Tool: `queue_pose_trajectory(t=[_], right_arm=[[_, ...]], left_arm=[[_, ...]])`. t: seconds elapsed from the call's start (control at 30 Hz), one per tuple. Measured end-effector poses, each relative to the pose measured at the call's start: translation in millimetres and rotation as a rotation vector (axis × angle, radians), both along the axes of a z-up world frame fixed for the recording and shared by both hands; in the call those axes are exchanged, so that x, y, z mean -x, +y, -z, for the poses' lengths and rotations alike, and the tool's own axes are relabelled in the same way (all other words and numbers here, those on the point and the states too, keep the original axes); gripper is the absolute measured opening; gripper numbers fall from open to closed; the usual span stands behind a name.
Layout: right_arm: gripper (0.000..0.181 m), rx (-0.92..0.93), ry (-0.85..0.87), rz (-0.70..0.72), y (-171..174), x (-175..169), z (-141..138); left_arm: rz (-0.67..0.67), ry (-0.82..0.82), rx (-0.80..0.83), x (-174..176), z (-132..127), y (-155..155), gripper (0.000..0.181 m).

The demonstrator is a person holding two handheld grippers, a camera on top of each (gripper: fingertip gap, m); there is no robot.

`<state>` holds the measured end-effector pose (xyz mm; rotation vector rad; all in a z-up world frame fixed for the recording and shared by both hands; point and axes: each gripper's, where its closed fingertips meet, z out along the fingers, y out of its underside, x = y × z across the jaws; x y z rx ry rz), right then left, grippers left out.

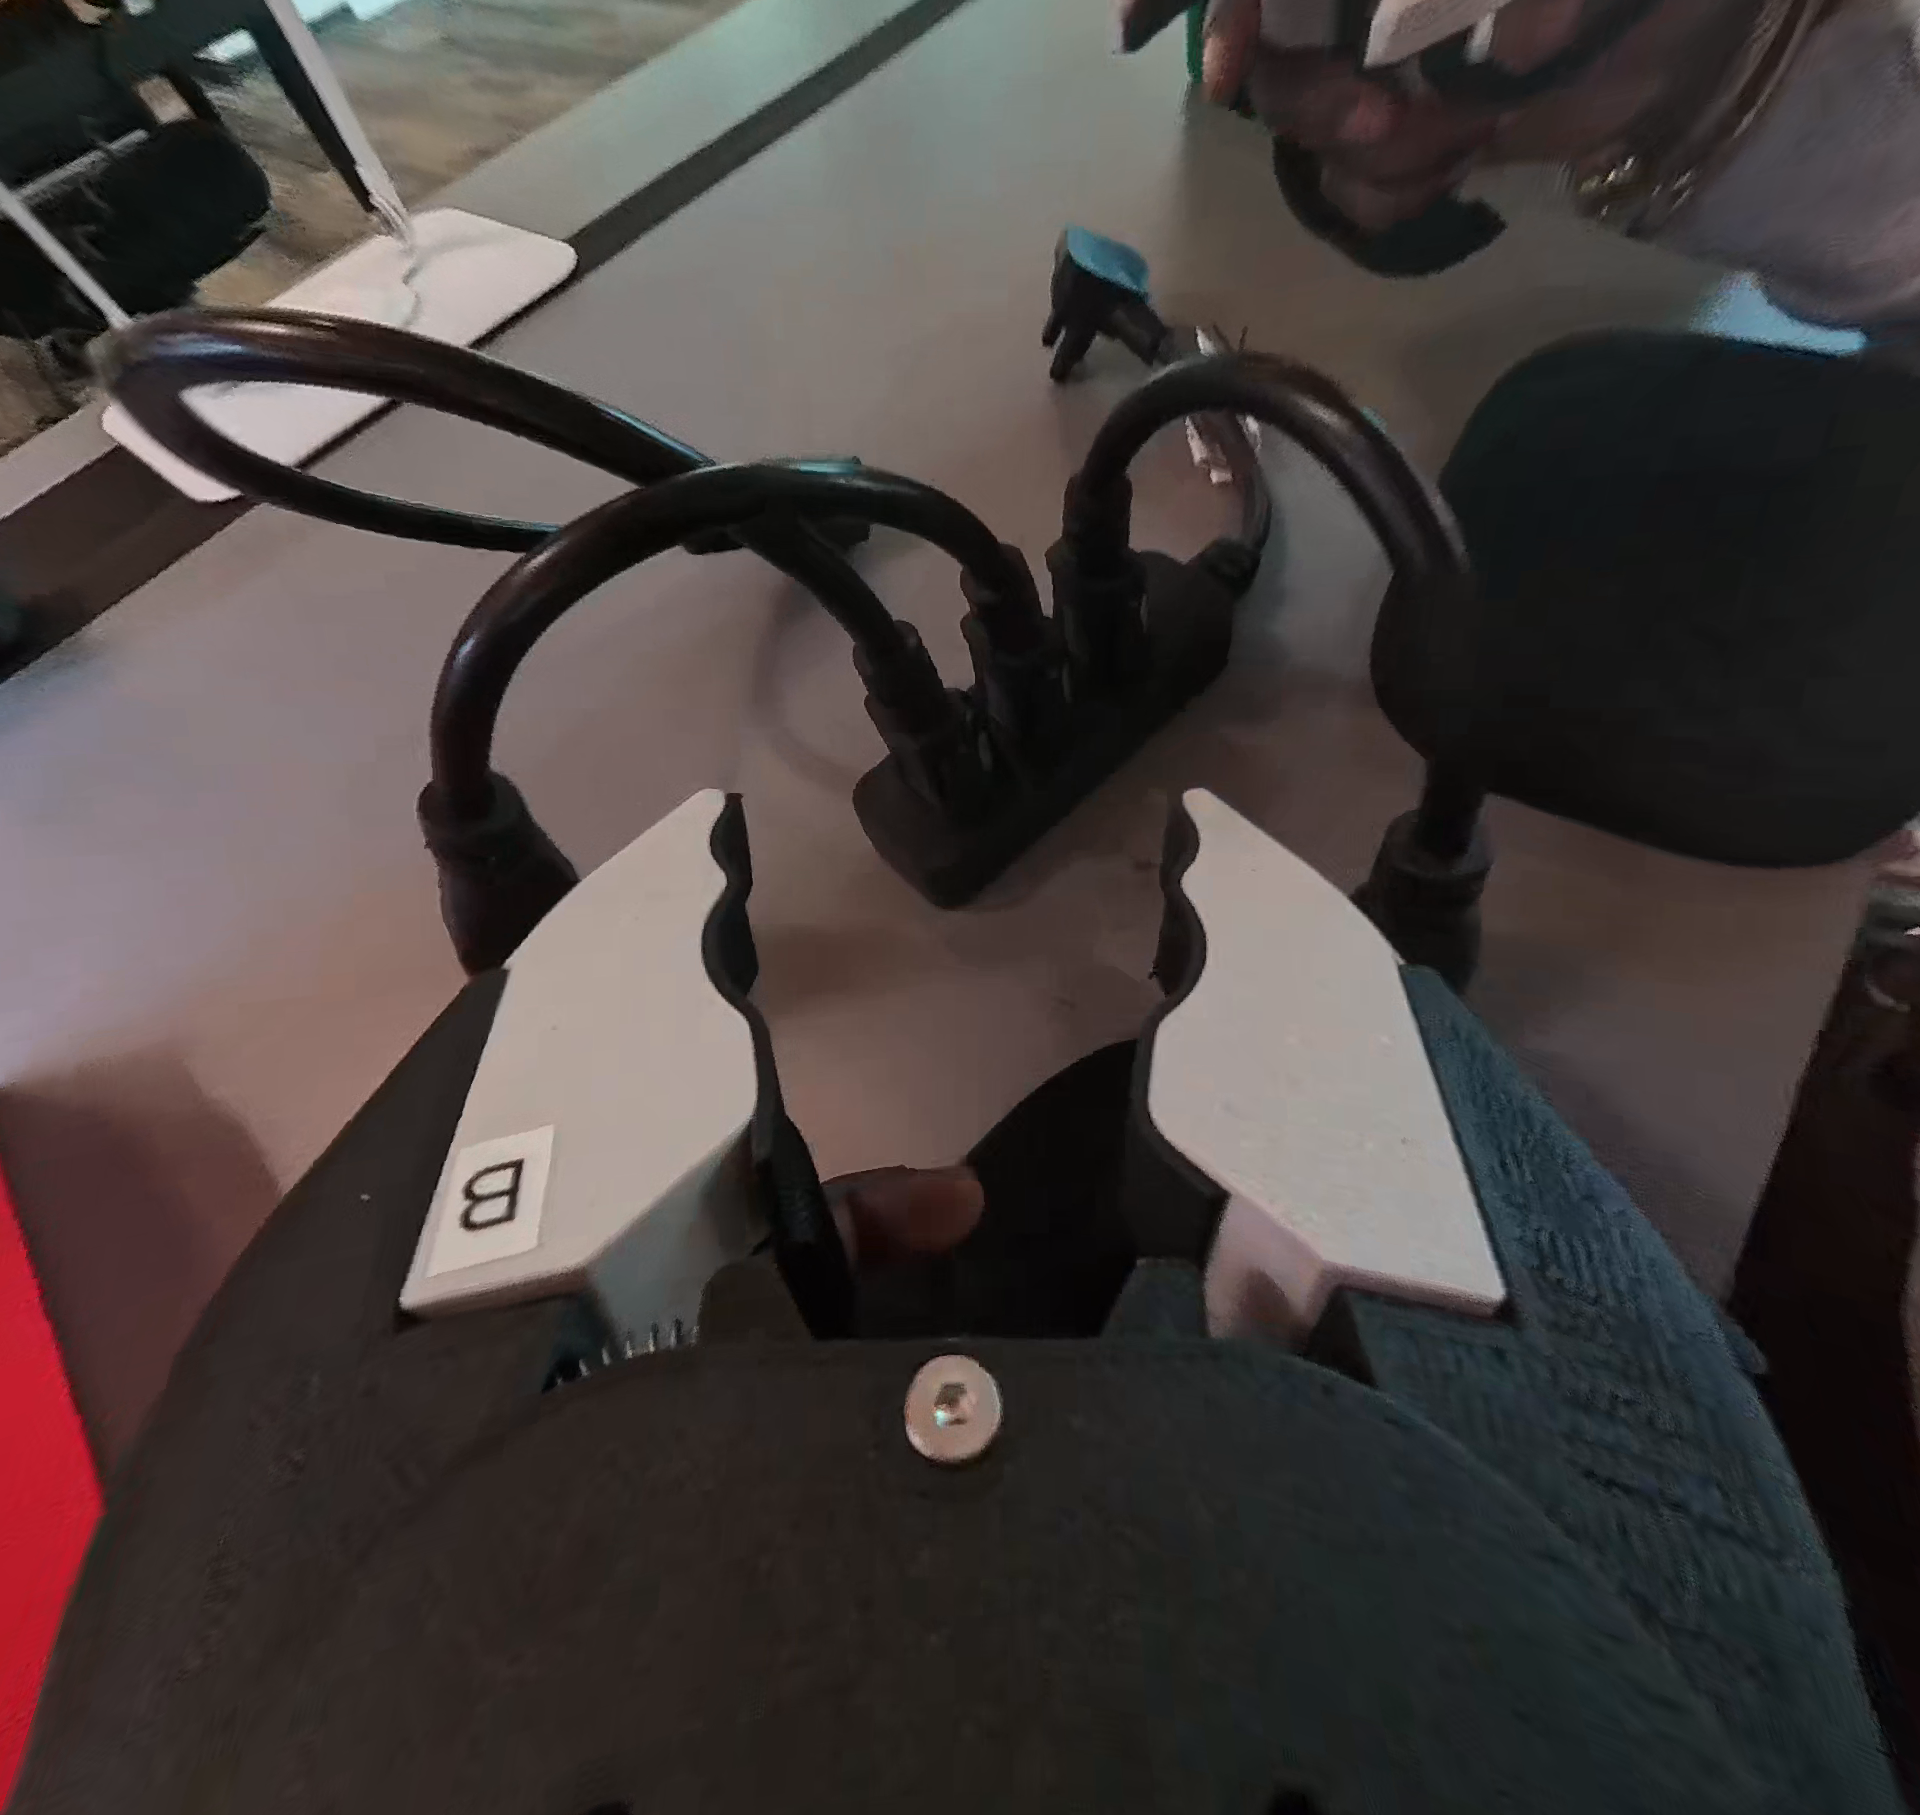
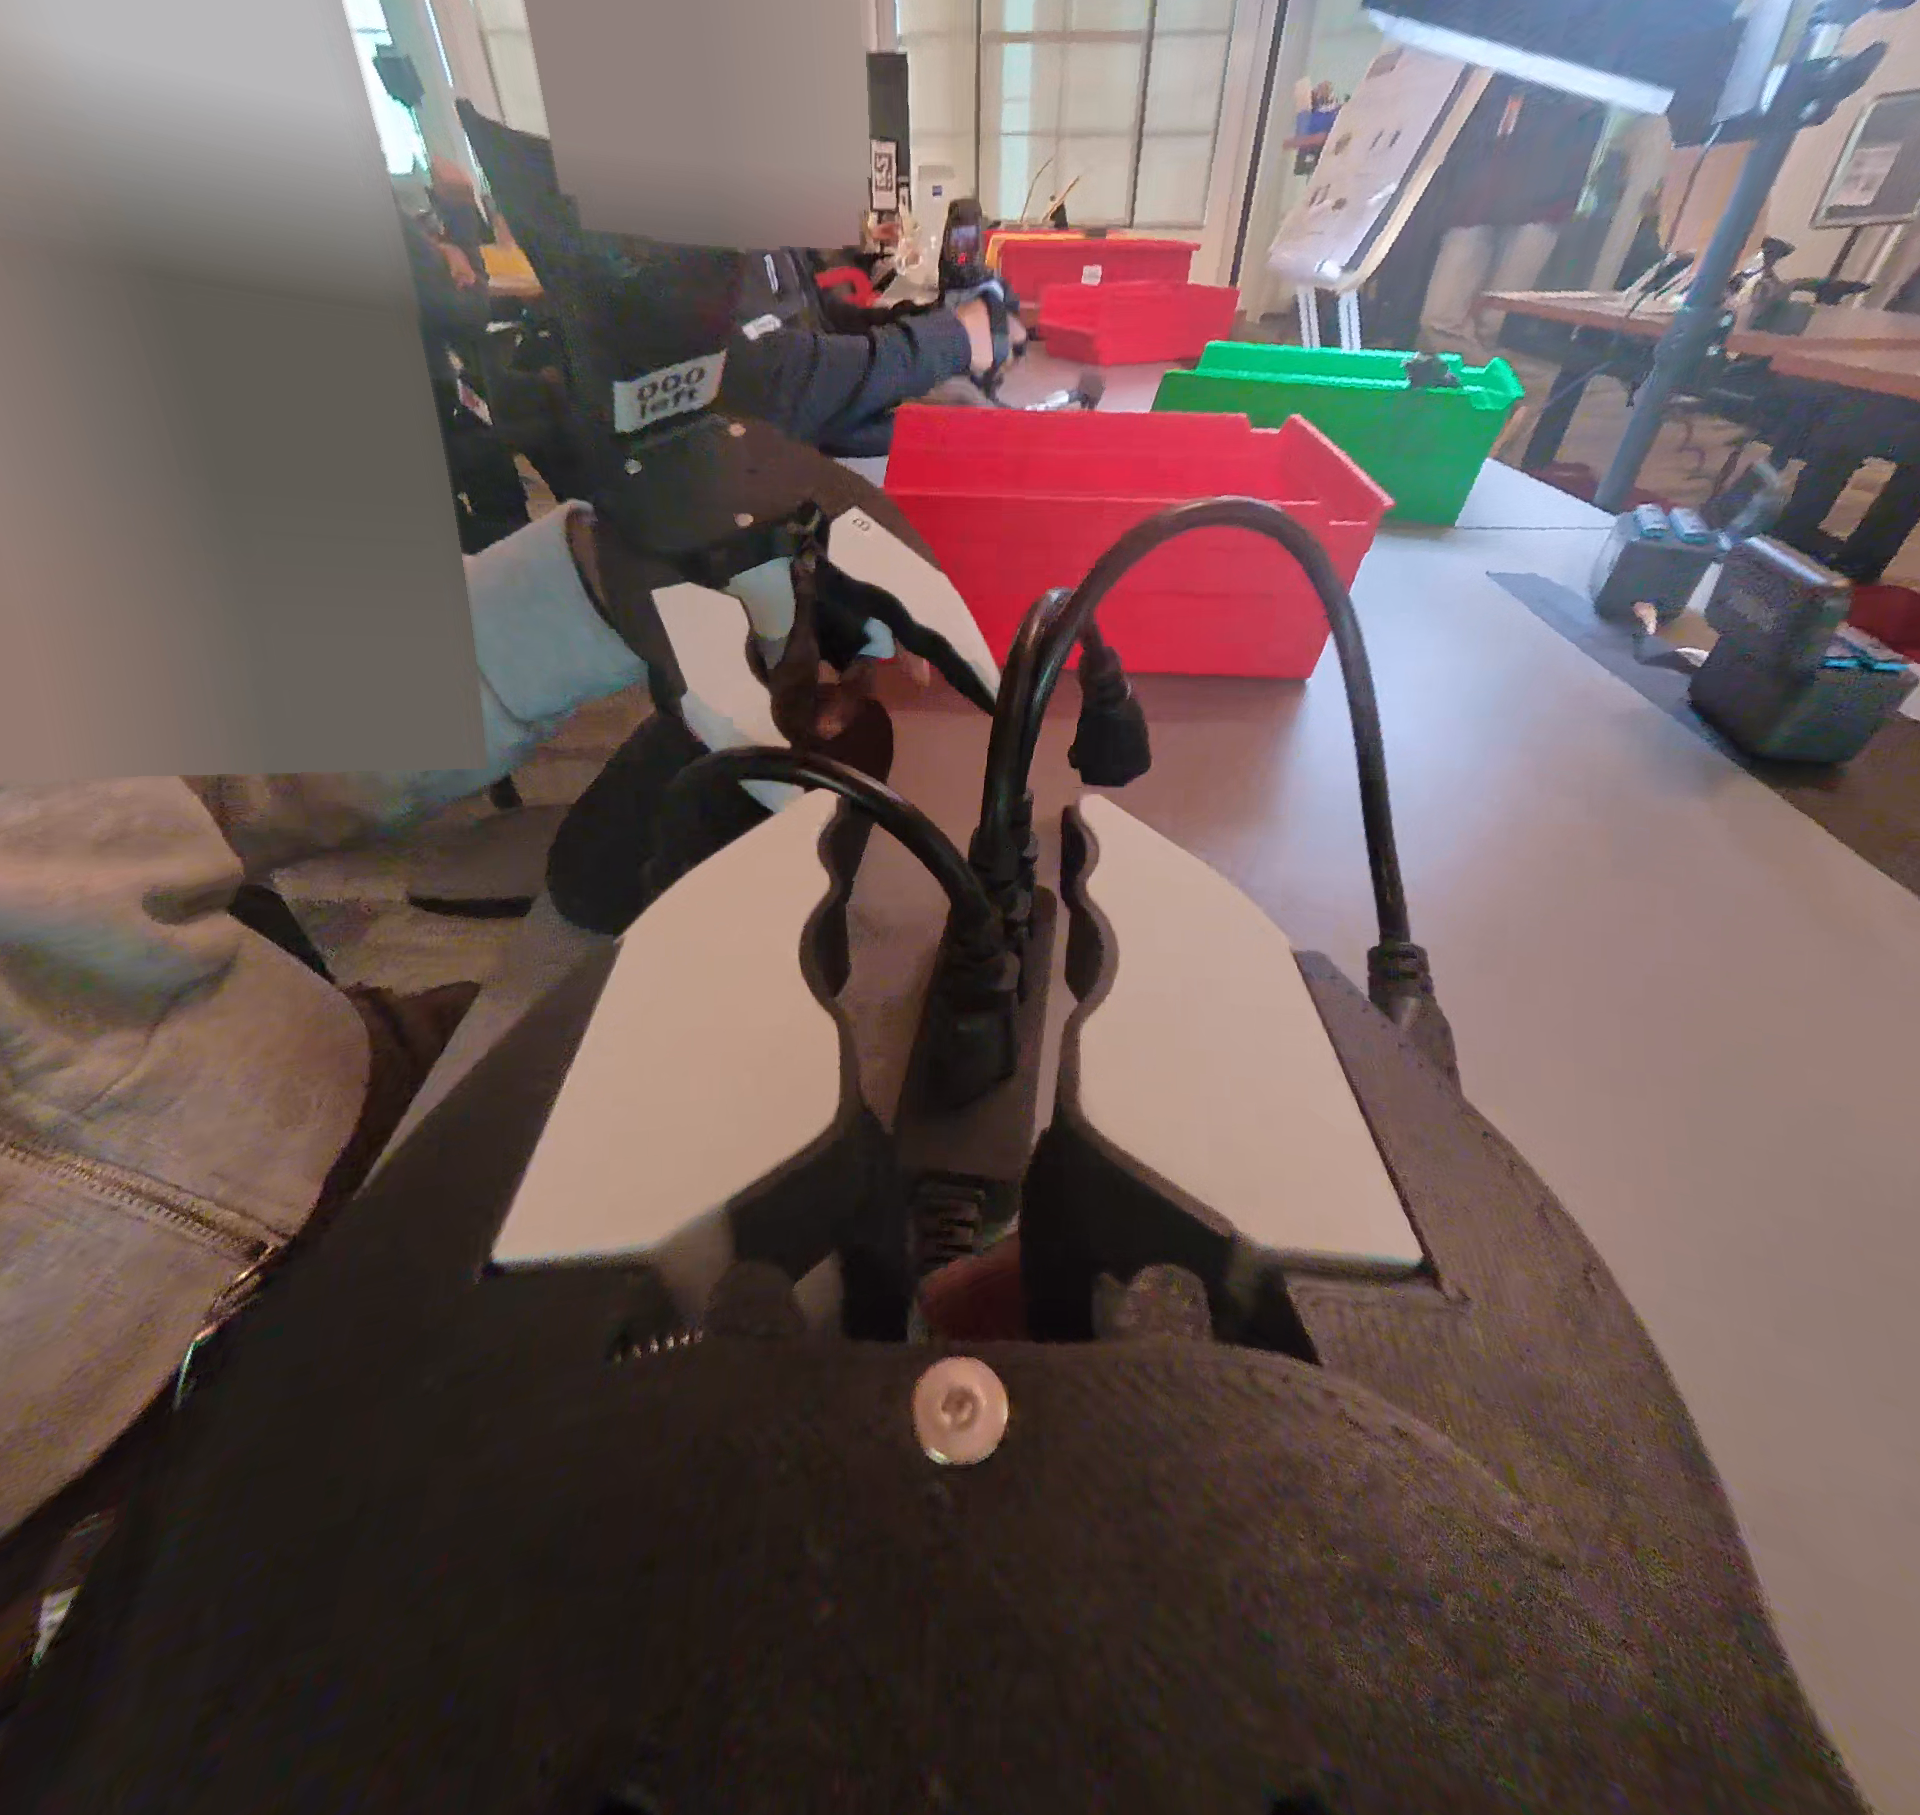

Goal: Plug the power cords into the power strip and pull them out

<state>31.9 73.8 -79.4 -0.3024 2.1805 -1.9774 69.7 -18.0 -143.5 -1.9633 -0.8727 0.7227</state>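
Observation:
A black power strip [image 1: 1049, 737] lies on the grey table [image 1: 727, 331] with three black cords [image 1: 727, 498] plugged in. The cords arch up and drop back to the table. My left gripper [image 1: 956, 820] is open and empty, just short of the strip's near end. My right gripper [image 1: 1247, 51] is blurred, raised beyond the strip's far end. In the right wrist view the right gripper [image 2: 954, 815] has its jaws partly apart, and the strip [image 2: 977, 1121] and nearest plug [image 2: 966, 1017] show through the gap. The left gripper [image 2: 831, 664] faces it.
A loose plug with a blue face [image 1: 1101, 290] lies past the strip. A black rounded object [image 1: 1662, 602] sits close on the right. A white lamp base [image 1: 457, 279], red bin [image 2: 1122, 560], green bin [image 2: 1351, 435] and grey chargers [image 2: 1787, 664] stand around. The tips of one gripper are about 12 cm away from the tips of the other.

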Motion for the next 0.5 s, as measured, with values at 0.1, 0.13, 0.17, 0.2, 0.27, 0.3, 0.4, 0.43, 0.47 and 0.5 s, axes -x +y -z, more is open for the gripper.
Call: queue_pose_trajectory(t=[0.1, 0.13, 0.17, 0.2, 0.27, 0.3, 0.4, 0.43, 0.47, 0.5], right_arm=[[0.037, -0.104, 0.032, 0.007, -9.4, -3.7, 20.8], [0.037, -0.138, 0.035, 0.013, -12.3, -3.8, 27.6], [0.037, -0.167, 0.035, 0.014, -14.8, -4.6, 34.0], [0.038, -0.196, 0.033, 0.017, -16.9, -4.9, 40.4], [0.038, -0.249, 0.036, 0.025, -20.2, -4.5, 51.7], [0.038, -0.268, 0.035, 0.025, -21.5, -5.2, 56.0], [0.038, -0.32, 0.034, 0.03, -24.9, -7.0, 66.6], [0.038, -0.333, 0.038, 0.036, -26.0, -7.0, 69.5], [0.038, -0.339, 0.042, 0.043, -27.5, -6.9, 71.6], [0.038, -0.342, 0.042, 0.045, -29.0, -7.6, 73.5]], left_arm=[[0.066, -0.049, 0.024, 13.8, 11.7, 2.8, 0.076], [0.11, -0.073, 0.016, 18.1, 15.1, 5.9, 0.076], [0.154, -0.093, 0.003, 23.3, 18.2, 9.3, 0.077], [0.206, -0.117, -0.012, 27.2, 21.6, 13.8, 0.078], [0.3, -0.168, -0.047, 32.7, 28.7, 23.3, 0.08], [0.343, -0.189, -0.06, 33.6, 31.9, 28.2, 0.08], [0.435, -0.194, -0.033, 35.7, 41.5, 37.3, 0.08], [0.458, -0.183, -0.013, 37.1, 44.3, 39.0, 0.08], [0.476, -0.168, -0.003, 39.0, 46.2, 40.8, 0.08], [0.499, -0.154, 0.001, 40.5, 47.3, 43.4, 0.079]])
